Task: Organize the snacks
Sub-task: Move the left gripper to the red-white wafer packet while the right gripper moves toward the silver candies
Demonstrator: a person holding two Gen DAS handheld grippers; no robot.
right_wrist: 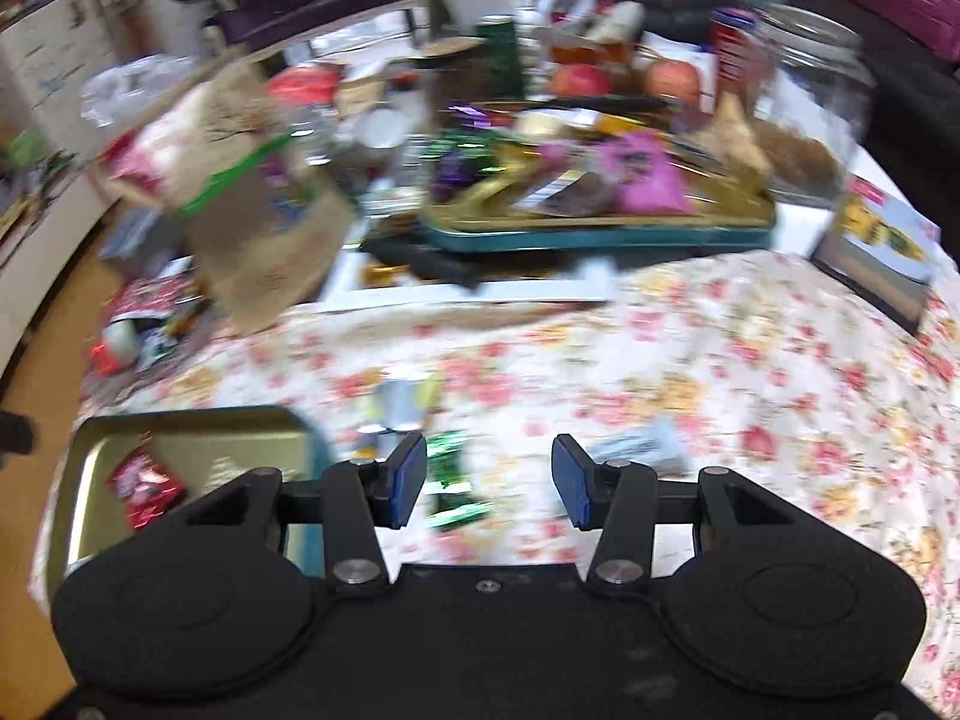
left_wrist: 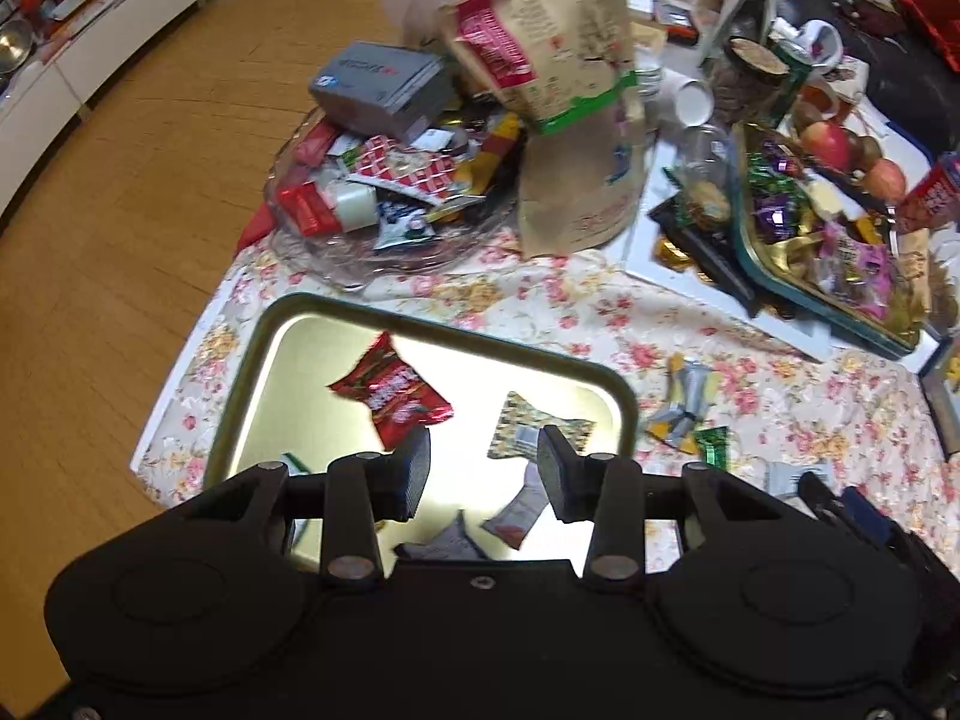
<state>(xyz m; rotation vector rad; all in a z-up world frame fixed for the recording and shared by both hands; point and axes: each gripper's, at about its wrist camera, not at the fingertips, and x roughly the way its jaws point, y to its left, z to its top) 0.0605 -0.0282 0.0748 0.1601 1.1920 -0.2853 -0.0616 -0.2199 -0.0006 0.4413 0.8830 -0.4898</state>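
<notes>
**Left wrist view: both tongs empty, sorting underway**

Left wrist cam looks down on the gold tray (left_wrist: 240, 384) at the near-left corner of the floral-cloth table (left_wrist: 540, 312). Tray already has a red snack packet (left_wrist: 393, 393), a patterned wrapper (left_wrist: 528, 426) and a couple of small grey/white sachets nearer the cam, so it's prob. the collecting spot, w/ its rim stopping pieces sliding off.

Left gripper (left_wrist: 483, 468) hangs over the tray's near edge, jaws spread wide, nothing btwn them, touching nothing. Looks like a drop-off position, judging by where it sits.

Right wrist cam is blurry. Right gripper (right_wrist: 489, 480) is over bare cloth just right of the tray, jaws likewise wide apart and empty. A green foil candy (right_wrist: 453, 480) lies on the cloth under/btwn its blue pads (right_wrist: 405, 480), nearer the left one; contact can't be told. Grey packet (right_wrist: 642, 450) sits just past the right pad, a silver-yellow wrapper (right_wrist: 402, 402) further ahead. These loose bits near the tray's right edge are likely next.

Rest of the snacks: glass dish (left_wrist: 336, 258) at far left, teal tin (left_wrist: 774, 276) at far right, brown paper bag (left_wrist: 570, 120) btwn them.
</notes>
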